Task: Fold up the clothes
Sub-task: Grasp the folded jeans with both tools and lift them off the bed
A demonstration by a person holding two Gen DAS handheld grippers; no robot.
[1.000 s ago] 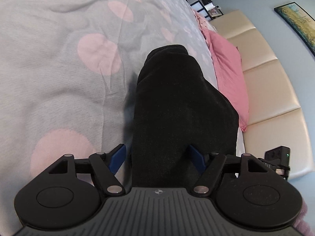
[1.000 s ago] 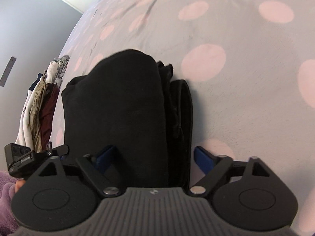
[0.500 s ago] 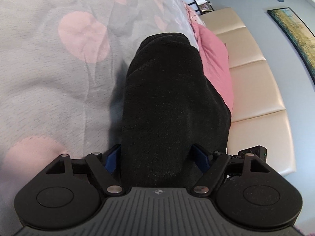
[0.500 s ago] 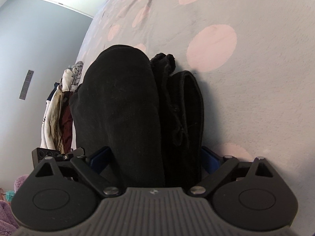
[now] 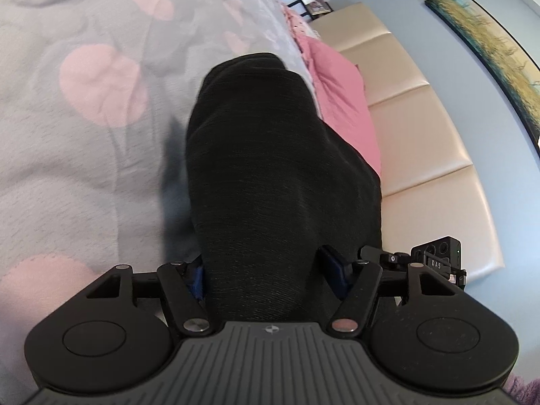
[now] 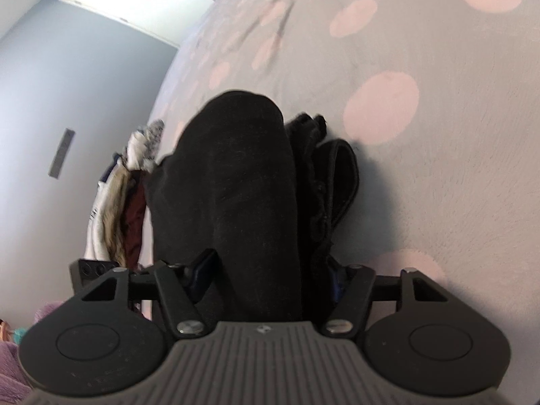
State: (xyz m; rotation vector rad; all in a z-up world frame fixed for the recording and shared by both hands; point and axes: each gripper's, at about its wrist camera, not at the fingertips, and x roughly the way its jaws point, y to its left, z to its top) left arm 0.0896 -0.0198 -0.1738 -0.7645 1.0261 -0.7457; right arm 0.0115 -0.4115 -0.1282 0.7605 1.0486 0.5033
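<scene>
Left-wrist and right-wrist views of one folded black garment (image 5: 280, 175) lying on a grey bedspread (image 5: 84, 168) printed with pink dots. We take the garment as our landmark. In both views its long axis runs straight away from the camera, along the line of the fingers, with its rounded folded end pointing toward the far part of the bed.

In the left-wrist view, we see the left gripper (image 5: 268, 275) with its blue-padded fingers (image 5: 332, 270) set on either side of the near end of the garment. The jaws have just been closing, with the garment between them, and both pads now press against the cloth, so we read this as a grasp. Beyond the garment's right edge lie a pink pillow (image 5: 341, 101) and a cream padded headboard (image 5: 422, 135); a framed picture (image 5: 489, 44) hangs on the wall past that.

In the right-wrist view, we see the right gripper (image 6: 270, 273), whose jaws have likewise just been closing around the garment (image 6: 243, 195). Its fingers (image 6: 202, 270) bear on the thick fold at one side and on the looser layered edge at the other: again a grasp. To the left of the garment, at the bed's edge, stands a pile of other clothes (image 6: 118, 209). The bedspread (image 6: 438, 168) stretches out to the garment's right.
</scene>
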